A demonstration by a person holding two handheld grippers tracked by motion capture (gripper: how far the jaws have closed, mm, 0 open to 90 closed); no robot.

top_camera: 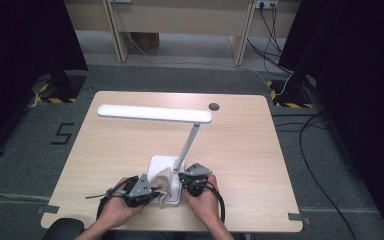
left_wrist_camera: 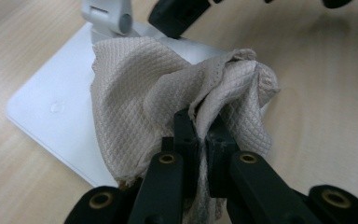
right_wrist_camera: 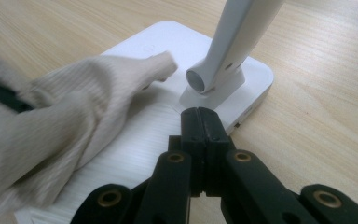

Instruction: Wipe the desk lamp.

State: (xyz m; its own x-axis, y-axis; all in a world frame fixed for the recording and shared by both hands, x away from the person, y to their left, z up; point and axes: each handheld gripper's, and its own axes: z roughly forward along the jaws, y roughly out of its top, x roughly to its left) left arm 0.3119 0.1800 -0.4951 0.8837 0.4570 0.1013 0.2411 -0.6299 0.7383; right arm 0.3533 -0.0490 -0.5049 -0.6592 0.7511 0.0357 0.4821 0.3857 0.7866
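A white desk lamp stands near the table's front edge, its flat base under a slanted stem and a long head. A beige waffle-weave cloth lies bunched on the base. My left gripper is shut on a fold of that cloth. My right gripper is shut with nothing between its jaws, tips resting on the base just in front of the stem's hinge.
The light wooden table has a round cable hole at its far edge. Dark curtains flank it, cables run over the grey floor at the right, and a desk stands at the back.
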